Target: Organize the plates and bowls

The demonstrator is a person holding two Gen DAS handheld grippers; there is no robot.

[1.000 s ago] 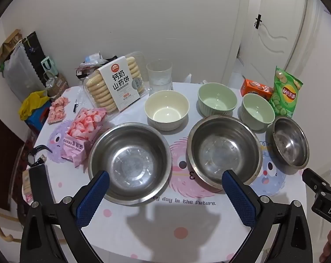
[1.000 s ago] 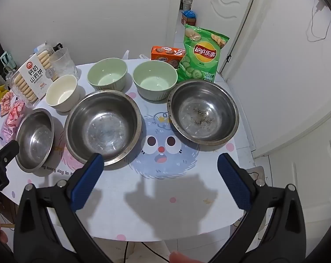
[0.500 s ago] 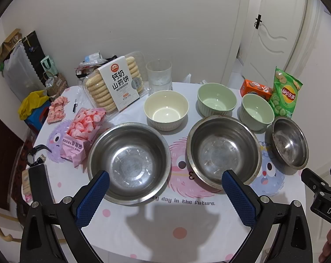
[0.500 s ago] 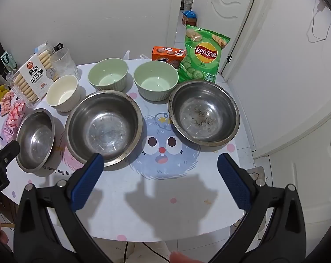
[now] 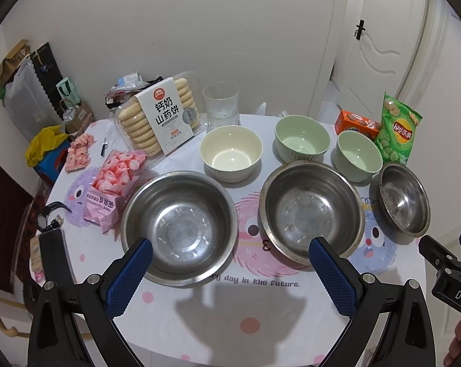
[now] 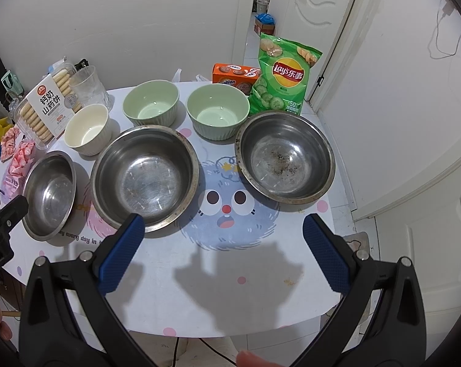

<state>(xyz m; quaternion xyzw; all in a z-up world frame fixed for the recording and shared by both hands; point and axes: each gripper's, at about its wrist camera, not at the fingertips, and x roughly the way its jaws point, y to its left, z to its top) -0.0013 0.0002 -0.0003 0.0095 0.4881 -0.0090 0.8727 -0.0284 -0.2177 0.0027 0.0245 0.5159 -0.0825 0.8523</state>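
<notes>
Six bowls stand in two rows on a round table [image 6: 230, 290] covered with a cartoon-print cloth. Along the near row sit three steel bowls: a left steel bowl [image 5: 179, 227], a middle steel bowl [image 5: 311, 211] and a right steel bowl [image 6: 285, 157], the last flecked with dark specks and close to the table's right edge. Behind them, toward the far edge, stand a cream bowl [image 5: 231, 153] and two green bowls, one [image 5: 302, 139] at the middle and another [image 6: 217, 114] to its right. All six are upright, empty and unstacked. The left gripper [image 5: 230, 275] hangs over the near edge with its blue-padded jaws spread wide, holding nothing; the right gripper [image 6: 223, 252] does likewise, jaws wide and bare. A biscuit tray [image 5: 160, 116], a glass [image 5: 221, 104] and a pink sweets bag [image 5: 114, 183] crowd the far left corner; a crisps bag [image 6: 284, 78] and an orange box [image 6: 235, 75] stand at the far right
</notes>
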